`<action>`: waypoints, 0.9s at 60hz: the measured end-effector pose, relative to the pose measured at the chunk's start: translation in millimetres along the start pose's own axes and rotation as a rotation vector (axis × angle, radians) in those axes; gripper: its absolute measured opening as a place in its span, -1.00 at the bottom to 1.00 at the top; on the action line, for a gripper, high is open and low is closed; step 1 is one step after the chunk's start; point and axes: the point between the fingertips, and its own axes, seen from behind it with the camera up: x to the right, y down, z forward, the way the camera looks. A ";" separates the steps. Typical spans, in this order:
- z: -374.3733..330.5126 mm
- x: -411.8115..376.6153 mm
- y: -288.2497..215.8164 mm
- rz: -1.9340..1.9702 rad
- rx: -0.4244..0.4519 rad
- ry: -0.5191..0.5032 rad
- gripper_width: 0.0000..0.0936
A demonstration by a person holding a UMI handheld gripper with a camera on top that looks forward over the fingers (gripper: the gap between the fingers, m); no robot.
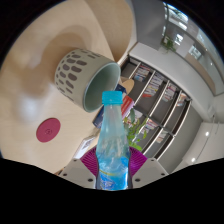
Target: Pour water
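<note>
My gripper (112, 160) is shut on a clear plastic water bottle (111, 145) with a blue label and a blue cap (112, 98). Both magenta pads (92, 157) press on the bottle's sides. The whole view is rolled over, so the bottle is tipped. Its capped neck points toward the open mouth of a grey-green cup (84, 76) with a pattern of pale oval marks. The cup stands on a round pale wooden table (40, 60), just beyond the bottle's cap. No water shows flowing.
A round pink coaster (48, 128) lies on the table beside the cup. Past the table's edge are shelves (160, 105) with coloured goods and a tiled floor.
</note>
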 end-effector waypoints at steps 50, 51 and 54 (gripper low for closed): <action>-51.0 85.4 36.9 1.544 0.123 0.076 -0.20; -51.0 82.6 40.2 1.596 0.121 0.072 -0.20; -50.5 73.1 50.9 1.746 0.114 0.060 -0.20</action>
